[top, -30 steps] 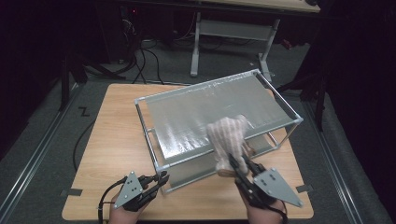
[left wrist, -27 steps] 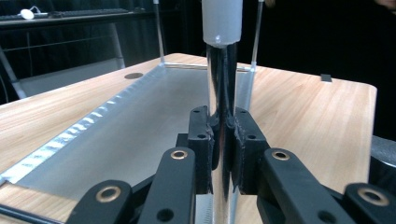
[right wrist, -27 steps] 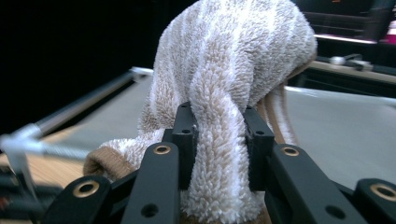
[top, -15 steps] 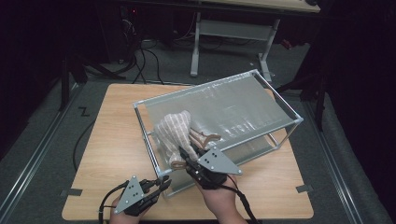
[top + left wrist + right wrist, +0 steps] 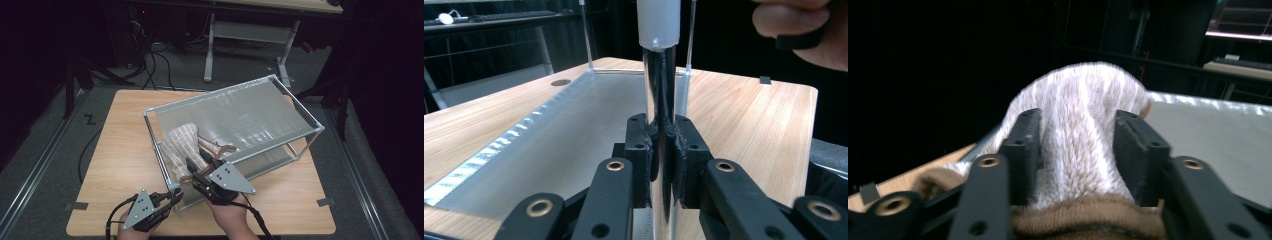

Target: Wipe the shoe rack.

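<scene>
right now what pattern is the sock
Sock: cream and beige stripes, brown cuff; clearest in the right gripper view.

Left gripper (image 5: pixel 172 199) clamped shut, right gripper (image 5: pixel 196 170) with jaws just opening.

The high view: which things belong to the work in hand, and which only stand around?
Job in hand:
- striped sock
- metal-framed rack
- left hand-held gripper, clamped on the rack's corner post
- right hand-held gripper, jaws just opening around the sock

Standing around:
- desk frame
- floor cables

claw (image 5: pixel 172 197): black links, brass rivets | grey triangular plates, dotted | black cables
</scene>
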Motion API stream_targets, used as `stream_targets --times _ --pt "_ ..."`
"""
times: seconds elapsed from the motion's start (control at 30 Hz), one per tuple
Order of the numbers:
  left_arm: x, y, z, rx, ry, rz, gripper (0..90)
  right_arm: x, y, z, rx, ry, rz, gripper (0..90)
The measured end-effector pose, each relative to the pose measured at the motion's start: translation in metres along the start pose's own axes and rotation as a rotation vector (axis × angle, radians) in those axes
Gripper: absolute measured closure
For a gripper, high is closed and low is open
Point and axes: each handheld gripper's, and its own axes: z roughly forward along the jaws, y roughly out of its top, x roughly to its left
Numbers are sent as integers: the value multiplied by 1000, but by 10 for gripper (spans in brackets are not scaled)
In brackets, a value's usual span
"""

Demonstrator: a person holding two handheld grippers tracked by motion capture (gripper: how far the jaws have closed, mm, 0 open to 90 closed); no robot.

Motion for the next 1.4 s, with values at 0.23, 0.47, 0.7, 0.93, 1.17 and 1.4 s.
stream_targets --times 0.23,0.47,0.7,0.93,1.17,1.4 --pt "0 1 0 5 0 4 799 2 -11 3 35 3 -1 635" --pt "1 1 0 7 -3 1 799 5 -19 3 -23 -36 -3 611" --pt "0 -1 -1 -2 4 -15 802 6 -22 3 -52 -62 -17 609" --pt "0 -1 -3 3 7 -6 801 -6 -23 1 -44 -109 -21 598" --pt "2 -2 -5 -5 9 -10 802 -51 -27 -10 -41 -222 2 597" --pt "2 -4 -6 -17 10 -9 802 -110 -33 -26 -40 -365 25 597"
